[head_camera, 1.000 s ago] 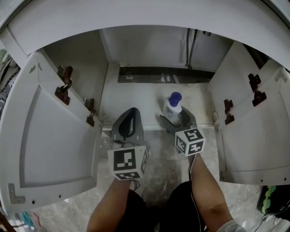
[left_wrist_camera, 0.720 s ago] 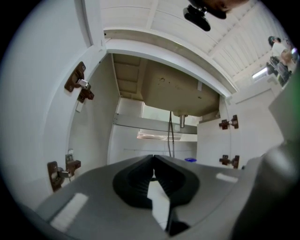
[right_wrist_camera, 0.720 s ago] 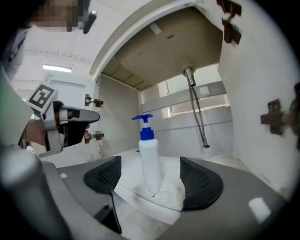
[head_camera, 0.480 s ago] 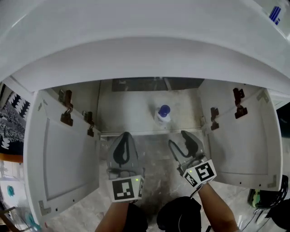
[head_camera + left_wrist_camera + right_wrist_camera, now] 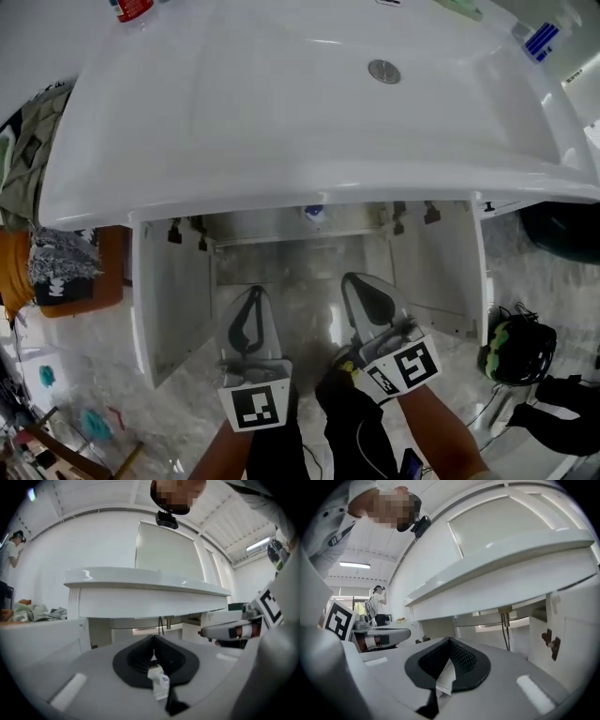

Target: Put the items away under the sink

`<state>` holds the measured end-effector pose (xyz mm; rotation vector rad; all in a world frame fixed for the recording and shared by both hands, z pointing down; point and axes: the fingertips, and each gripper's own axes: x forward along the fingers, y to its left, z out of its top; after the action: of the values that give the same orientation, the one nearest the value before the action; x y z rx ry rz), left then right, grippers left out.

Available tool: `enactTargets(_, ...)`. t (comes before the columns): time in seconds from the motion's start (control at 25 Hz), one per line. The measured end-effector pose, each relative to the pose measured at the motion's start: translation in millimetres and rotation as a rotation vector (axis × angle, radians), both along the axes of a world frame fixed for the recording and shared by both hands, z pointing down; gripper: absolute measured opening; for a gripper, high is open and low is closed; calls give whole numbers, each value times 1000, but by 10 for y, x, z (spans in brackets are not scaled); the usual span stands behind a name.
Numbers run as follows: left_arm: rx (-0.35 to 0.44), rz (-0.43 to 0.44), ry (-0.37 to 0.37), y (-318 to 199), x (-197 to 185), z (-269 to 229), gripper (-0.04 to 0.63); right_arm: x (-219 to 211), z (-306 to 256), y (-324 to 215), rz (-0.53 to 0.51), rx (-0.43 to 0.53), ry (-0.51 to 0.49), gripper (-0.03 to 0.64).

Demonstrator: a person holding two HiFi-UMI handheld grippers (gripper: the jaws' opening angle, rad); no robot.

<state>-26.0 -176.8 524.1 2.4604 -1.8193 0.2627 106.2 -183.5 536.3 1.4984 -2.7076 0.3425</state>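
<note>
Both grippers hung in front of the open white cabinet (image 5: pixel 281 253) beneath the white ceramic sink basin (image 5: pixel 281 112), and neither carried anything. The left gripper (image 5: pixel 254 292) had its jaws clenched tip to tip on nothing, and the right gripper (image 5: pixel 356 279) was likewise closed and empty. The white plastic bottle with a blue cap (image 5: pixel 314 215) stood upright inside the cabinet, near the front edge of its floor and mostly hidden under the sink's front rim, so that piece looked put away. What was left, by my reading, sat along the sink's far edge, up and beyond the jaws. A red container (image 5: pixel 132 7) stood at the far left corner, nearer the left gripper, and a blue-striped white item (image 5: pixel 544 39) at the far right corner, nearer the right. Both were cropped, so their long axes could not be told.
</note>
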Motion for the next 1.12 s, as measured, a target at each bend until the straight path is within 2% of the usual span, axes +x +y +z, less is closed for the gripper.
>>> enactTargets(0.24, -101, 36, -20, 383, 2, -1021, 12, 78, -1334, 263, -14, -27, 49, -1)
enactTargets(0.4, -143, 18, 115, 536, -67, -1827, 12, 87, -2279, 508, -43, -8, 103, 0)
enactTargets(0.52, -122, 38, 145, 606, -141, -2404, 12, 201, -2938, 604, 0, 0, 146, 0)
enactTargets(0.76, -90, 141, 170, 719, -229, -3195, 12, 457, -3896, 744, 183, 40, 190, 0)
enactTargets(0.92, -65, 169, 158, 824, -368, -3609, 12, 418, -4325, 943, 226, 57, 196, 0)
enactTargets(1.12, -38, 154, 162, 980, -675, -3950, 12, 306, -4620, 1190, 263, 79, 170, 0)
